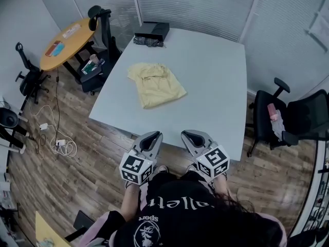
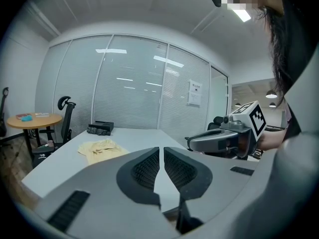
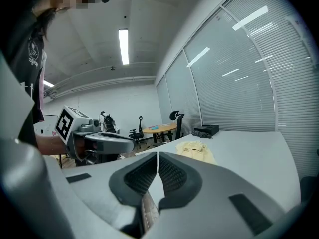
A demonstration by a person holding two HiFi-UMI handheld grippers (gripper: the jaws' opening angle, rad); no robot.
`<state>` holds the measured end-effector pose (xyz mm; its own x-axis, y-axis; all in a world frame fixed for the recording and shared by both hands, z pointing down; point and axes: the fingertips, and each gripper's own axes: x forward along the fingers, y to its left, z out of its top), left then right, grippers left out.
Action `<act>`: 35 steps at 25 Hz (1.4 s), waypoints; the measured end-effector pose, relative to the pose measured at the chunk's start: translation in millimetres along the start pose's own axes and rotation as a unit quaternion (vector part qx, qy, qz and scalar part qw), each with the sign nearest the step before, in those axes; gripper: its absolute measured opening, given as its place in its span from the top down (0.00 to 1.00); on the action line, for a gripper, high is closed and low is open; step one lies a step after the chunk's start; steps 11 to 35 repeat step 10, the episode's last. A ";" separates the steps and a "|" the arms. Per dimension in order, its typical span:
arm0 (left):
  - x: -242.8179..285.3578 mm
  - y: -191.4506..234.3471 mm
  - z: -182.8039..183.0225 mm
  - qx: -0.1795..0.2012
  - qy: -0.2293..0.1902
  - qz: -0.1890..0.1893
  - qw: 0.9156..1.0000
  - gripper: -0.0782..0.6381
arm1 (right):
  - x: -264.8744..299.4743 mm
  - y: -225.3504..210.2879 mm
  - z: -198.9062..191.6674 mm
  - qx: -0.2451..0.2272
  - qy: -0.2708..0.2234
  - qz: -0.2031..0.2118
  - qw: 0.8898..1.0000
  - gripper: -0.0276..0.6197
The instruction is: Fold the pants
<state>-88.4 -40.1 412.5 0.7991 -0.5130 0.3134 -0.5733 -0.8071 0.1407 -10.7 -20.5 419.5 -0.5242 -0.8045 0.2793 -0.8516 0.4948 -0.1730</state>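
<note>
- The left gripper has its grey moulded jaws drawn together, ribbed dark pads nearly face to face, with nothing between them.
- The right gripper, of the same smooth grey plastic, is likewise closed and empty, just beside the left one.
- Both sit at the near edge of the pale, smooth, rectangular table.
- The pants, soft pale-yellow cloth, lie in a creased, roughly rectangular fold on the table's far left part, well apart from both grippers.
- A flat black box rests at the far edge.
</note>
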 end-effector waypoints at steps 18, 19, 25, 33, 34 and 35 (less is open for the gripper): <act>-12.7 14.4 -1.4 -0.003 -0.005 -0.004 1.000 0.82 | 13.6 12.1 -2.3 -0.002 0.007 -0.007 1.000 0.91; -12.7 14.4 -1.4 -0.003 -0.005 -0.004 1.000 0.82 | 13.6 12.1 -2.3 -0.002 0.007 -0.007 1.000 0.91; -12.7 14.4 -1.4 -0.003 -0.005 -0.004 1.000 0.82 | 13.6 12.1 -2.3 -0.002 0.007 -0.007 1.000 0.91; -12.7 14.4 -1.4 -0.003 -0.005 -0.004 1.000 0.82 | 13.6 12.1 -2.3 -0.002 0.007 -0.007 1.000 0.91; -12.7 14.4 -1.4 -0.003 -0.005 -0.004 1.000 0.82 | 13.6 12.1 -2.3 -0.002 0.007 -0.007 1.000 0.91; -12.7 14.4 -1.4 -0.003 -0.005 -0.004 1.000 0.82 | 13.6 12.1 -2.3 -0.002 0.007 -0.007 1.000 0.91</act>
